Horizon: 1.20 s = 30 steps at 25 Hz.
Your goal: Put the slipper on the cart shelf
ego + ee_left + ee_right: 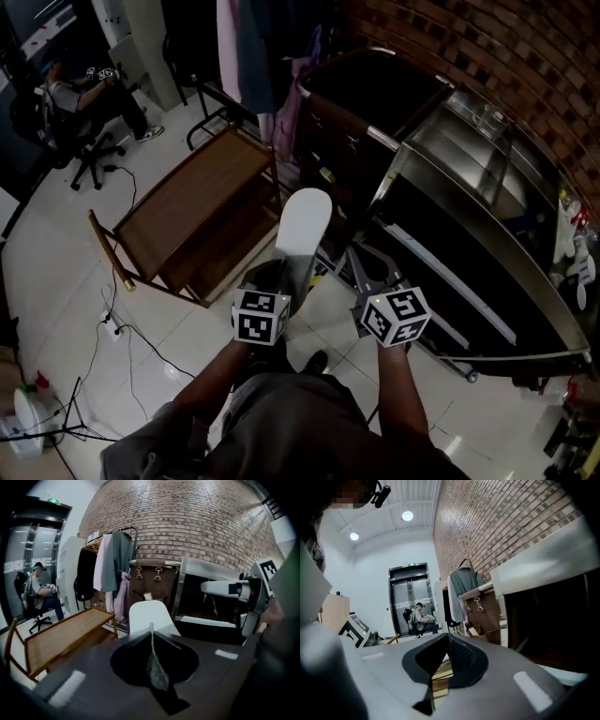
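The left claw [151,627] is clamped nearly closed on one end of the slipper [306,230], whose white sole stands up and forward past the tips. Gripping it by the end probably leaves the rest free to be laid flat on a shelf. The slipper is in the air in front of the person, near the cart [192,211] but not over it, so the placing step is not yet done.

The right claw [447,637] is empty. Its jaws stand narrow, with a slit between them through which pale wood shows. It rides level just beside the left one, likely to keep clear, or to steady the slipper if needed.

The cart stands on the floor to the left, its wooden top bare, so there is room to set the slipper down. The steel unit [487,234] fills the right side.

By count there are:
- one slipper
- one cart
- two claws
- one clothes rack [112,569]
- one seated person [40,595] far off at the left
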### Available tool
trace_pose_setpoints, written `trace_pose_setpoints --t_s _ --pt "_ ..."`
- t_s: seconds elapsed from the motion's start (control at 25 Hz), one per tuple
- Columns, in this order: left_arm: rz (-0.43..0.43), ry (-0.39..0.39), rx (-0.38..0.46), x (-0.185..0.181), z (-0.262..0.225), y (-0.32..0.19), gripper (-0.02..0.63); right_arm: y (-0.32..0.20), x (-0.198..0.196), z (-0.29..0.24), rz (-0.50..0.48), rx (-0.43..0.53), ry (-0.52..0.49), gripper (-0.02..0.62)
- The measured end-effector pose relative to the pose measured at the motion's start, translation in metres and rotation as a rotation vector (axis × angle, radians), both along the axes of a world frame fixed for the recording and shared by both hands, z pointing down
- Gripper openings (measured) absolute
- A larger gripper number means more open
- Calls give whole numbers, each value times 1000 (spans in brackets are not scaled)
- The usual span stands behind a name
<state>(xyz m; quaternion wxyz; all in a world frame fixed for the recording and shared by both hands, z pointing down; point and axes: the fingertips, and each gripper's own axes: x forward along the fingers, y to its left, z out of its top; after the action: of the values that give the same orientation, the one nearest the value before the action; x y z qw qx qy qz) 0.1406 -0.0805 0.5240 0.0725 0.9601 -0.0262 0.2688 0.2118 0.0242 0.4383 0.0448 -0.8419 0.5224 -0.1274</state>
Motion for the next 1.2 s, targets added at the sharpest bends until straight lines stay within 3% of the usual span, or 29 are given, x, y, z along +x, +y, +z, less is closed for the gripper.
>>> trace_pose_setpoints --t_s 0.36,0.8,1.0,1.2 --pt "296 3 -12 30 -10 133 18 138 1 -4 250 19 -10 -1" --pt "653 12 17 149 2 283 20 284 22 -7 614 -27 -4 -1" --pt "756 24 49 200 16 337 18 340 30 -8 785 -54 -11 0" --pt "777 43 30 240 30 383 18 375 31 -3 905 -50 -29 0"
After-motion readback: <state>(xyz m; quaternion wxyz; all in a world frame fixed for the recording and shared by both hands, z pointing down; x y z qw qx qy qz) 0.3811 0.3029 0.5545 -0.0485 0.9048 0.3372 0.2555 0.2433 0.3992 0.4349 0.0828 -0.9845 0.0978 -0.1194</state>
